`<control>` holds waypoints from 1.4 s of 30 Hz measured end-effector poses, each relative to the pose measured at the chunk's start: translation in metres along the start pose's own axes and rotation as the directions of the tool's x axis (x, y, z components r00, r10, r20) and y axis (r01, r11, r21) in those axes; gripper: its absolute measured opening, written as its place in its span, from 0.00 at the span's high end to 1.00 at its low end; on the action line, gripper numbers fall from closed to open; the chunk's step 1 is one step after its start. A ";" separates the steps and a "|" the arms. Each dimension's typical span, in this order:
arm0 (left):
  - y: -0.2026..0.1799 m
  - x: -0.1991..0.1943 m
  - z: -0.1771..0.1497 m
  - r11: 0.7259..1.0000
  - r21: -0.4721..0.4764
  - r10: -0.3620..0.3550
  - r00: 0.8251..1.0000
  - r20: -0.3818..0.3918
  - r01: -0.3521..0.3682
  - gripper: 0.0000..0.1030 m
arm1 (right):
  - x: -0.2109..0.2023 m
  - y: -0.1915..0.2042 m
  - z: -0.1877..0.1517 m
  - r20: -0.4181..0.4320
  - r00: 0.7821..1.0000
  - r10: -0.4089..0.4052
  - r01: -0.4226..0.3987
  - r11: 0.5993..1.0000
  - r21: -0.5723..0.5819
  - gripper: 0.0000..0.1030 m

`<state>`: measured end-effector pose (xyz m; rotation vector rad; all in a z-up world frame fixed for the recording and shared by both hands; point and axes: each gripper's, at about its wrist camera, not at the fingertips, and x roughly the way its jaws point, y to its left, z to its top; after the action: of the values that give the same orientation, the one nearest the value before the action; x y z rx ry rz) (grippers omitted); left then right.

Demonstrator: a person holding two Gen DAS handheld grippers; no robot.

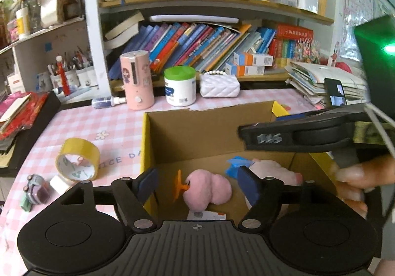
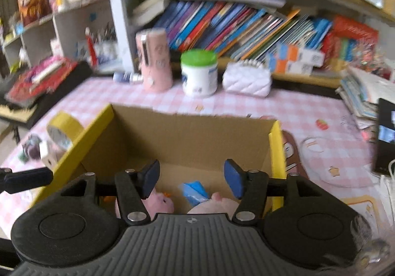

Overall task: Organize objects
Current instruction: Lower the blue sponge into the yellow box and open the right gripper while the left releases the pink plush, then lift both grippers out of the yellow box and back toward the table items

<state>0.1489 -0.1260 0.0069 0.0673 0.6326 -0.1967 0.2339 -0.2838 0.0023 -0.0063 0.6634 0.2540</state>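
An open cardboard box (image 1: 197, 132) with yellow edges stands on the pink checked tablecloth. On its floor lies a pink plush toy (image 1: 209, 189) with an orange part (image 1: 179, 185) and a blue part (image 1: 234, 164); a second pink plush lump (image 1: 269, 169) lies beside it. My left gripper (image 1: 197, 184) hangs open over the box's near edge, nothing between its pads. My right gripper (image 2: 192, 178) is open too, above the box (image 2: 192, 132), with the plush toy (image 2: 160, 201) and the blue part (image 2: 195, 190) below it. A person's hand (image 1: 353, 182) holds the right tool.
Left of the box lie a yellow tape roll (image 1: 79, 159), a white block (image 1: 59, 183) and a small toy car (image 1: 35, 189). Behind it stand a pink cylinder (image 1: 137, 80), a green-lidded white jar (image 1: 180, 85) and a white quilted purse (image 1: 219, 85). A phone (image 1: 335, 93) stands at right.
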 end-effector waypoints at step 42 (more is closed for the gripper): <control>0.071 -0.110 -0.098 0.985 -0.154 0.063 0.994 -0.093 -0.077 0.04 | -0.146 0.096 -0.144 -0.030 0.963 -0.267 0.268 0.949 0.168 0.28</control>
<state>0.0201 -0.0263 -0.0069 -0.0542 0.7308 -0.0751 0.0129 -0.2367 -0.0154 0.0671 0.6817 -0.0656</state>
